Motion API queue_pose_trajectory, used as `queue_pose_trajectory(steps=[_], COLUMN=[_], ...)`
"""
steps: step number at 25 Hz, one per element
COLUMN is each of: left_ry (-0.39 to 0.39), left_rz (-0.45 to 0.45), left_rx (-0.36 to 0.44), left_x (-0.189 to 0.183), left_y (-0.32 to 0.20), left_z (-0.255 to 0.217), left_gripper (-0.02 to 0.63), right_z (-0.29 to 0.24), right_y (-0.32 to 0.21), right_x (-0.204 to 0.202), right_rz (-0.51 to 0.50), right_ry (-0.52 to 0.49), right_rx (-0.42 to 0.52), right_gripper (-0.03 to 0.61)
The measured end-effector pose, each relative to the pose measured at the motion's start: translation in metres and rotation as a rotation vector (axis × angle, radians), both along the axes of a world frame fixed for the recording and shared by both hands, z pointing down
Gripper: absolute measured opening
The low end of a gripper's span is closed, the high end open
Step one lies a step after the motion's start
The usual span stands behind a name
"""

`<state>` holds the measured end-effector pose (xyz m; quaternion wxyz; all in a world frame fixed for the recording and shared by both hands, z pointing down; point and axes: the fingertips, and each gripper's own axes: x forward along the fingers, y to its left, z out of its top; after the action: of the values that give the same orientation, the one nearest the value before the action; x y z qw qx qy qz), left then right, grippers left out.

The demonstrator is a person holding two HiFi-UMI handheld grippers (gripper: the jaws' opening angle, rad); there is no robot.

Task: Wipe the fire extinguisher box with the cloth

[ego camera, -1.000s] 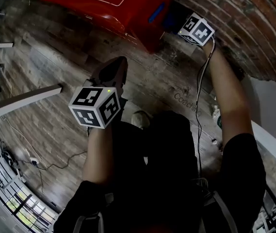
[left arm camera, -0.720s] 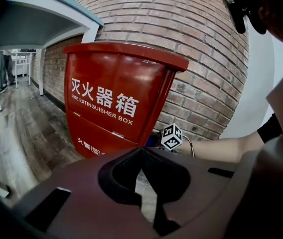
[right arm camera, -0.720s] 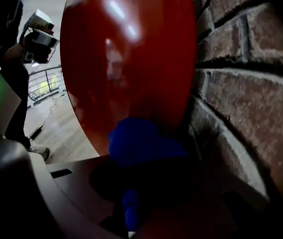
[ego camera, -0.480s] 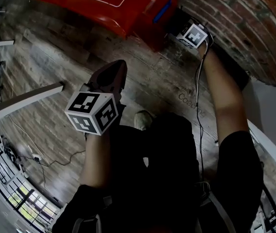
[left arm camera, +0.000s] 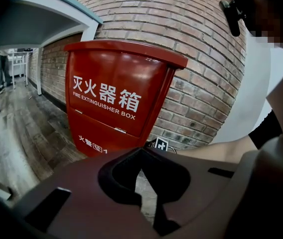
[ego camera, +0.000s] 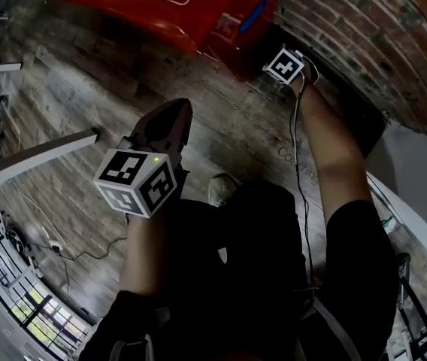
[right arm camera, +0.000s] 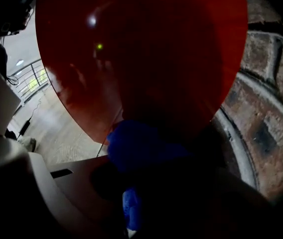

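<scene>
The red fire extinguisher box (ego camera: 161, 2) stands on the wooden floor against the brick wall; its white lettering shows in the left gripper view (left arm camera: 116, 96). My right gripper (ego camera: 268, 45) is shut on a blue cloth (ego camera: 252, 15) and presses it against the box's glossy red side (right arm camera: 146, 49). In the right gripper view the cloth (right arm camera: 136, 146) bulges out between the jaws. My left gripper (ego camera: 167, 122) hangs apart from the box, over the floor, jaws shut on nothing (left arm camera: 141, 151).
A brick wall (ego camera: 364, 28) runs behind and to the right of the box. A white bar (ego camera: 33, 156) juts in at the left. A cable (ego camera: 71, 256) lies on the floor. The person's shoe (ego camera: 219, 188) is below the left gripper.
My right gripper has gone lower along the box's side with the cloth, farther from the head camera. The left gripper has hardly shifted.
</scene>
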<state>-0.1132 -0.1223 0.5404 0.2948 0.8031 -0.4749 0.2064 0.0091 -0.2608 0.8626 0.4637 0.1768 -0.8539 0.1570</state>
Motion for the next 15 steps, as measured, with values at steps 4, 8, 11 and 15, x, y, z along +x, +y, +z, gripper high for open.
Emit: queue_pose_trajectory(steps=[4, 8, 11, 15], left_ry=[-0.006, -0.009, -0.016, -0.009], left_rz=[0.006, -0.012, -0.02, -0.031], left_rx=[0.005, 0.001, -0.002, -0.004], left_x=[-0.008, -0.016, -0.016, -0.015], left_y=[0.007, 0.009, 0.008, 0.003], left_z=[0.003, 0.005, 0.007, 0.006], left_gripper=[0.005, 0.005, 0.005, 0.005], right_z=[0.012, -0.012, -0.034, -0.083], right_y=[0.012, 0.009, 0.009, 0.004], right_x=[-0.001, -0.007, -0.006, -0.009], right_rz=[0.025, -0.002, -0.034, -0.062], right_ry=[0.03, 0.007, 0.004, -0.046], right_rx=[0.005, 0.061, 0.101, 0.17], right_gripper=[0.097, 0.097, 0.097, 0.097])
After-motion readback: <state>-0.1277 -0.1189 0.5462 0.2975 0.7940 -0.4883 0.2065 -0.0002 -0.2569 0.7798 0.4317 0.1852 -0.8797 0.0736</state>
